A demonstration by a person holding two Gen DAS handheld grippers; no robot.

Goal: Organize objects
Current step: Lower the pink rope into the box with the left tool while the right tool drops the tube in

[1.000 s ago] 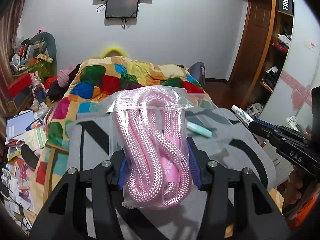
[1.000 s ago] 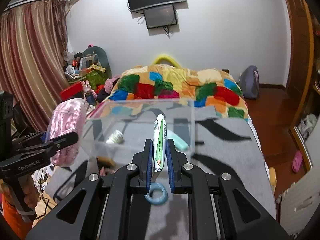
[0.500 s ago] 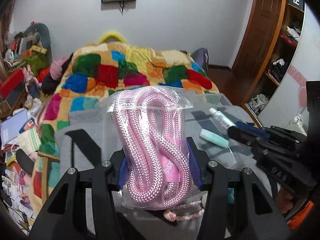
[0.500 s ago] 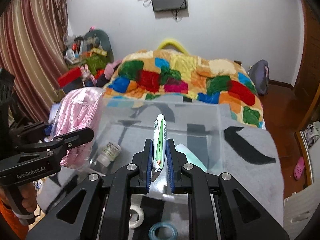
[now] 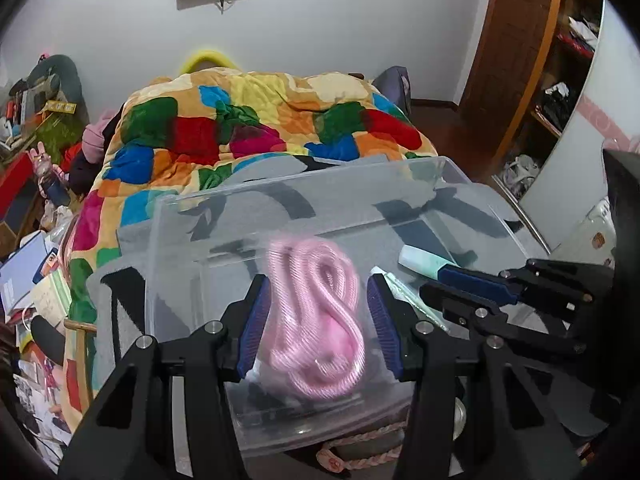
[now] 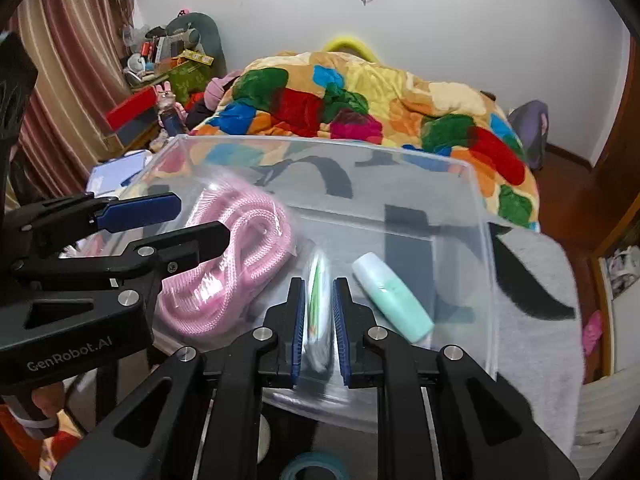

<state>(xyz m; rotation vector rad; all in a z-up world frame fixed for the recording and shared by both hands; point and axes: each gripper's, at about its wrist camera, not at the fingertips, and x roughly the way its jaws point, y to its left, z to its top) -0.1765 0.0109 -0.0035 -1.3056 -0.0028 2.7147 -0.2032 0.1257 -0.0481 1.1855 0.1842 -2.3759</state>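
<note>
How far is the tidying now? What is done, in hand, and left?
Done: the mint bottle lies in the clear box. In hand: the left gripper is open around the bagged pink rope, the right gripper open around the white tube; both items are blurred, apparently dropping into the box. Left: a blue tape ring and a braided cord outside it.

Pink rope (image 5: 316, 320) between my left fingers smeared by motion blur; contact with pads unresolved. White tube (image 6: 317, 312) between my right fingers blurred, print unreadable. Tape roll (image 6: 314, 469) cut off by bottom edge.
</note>
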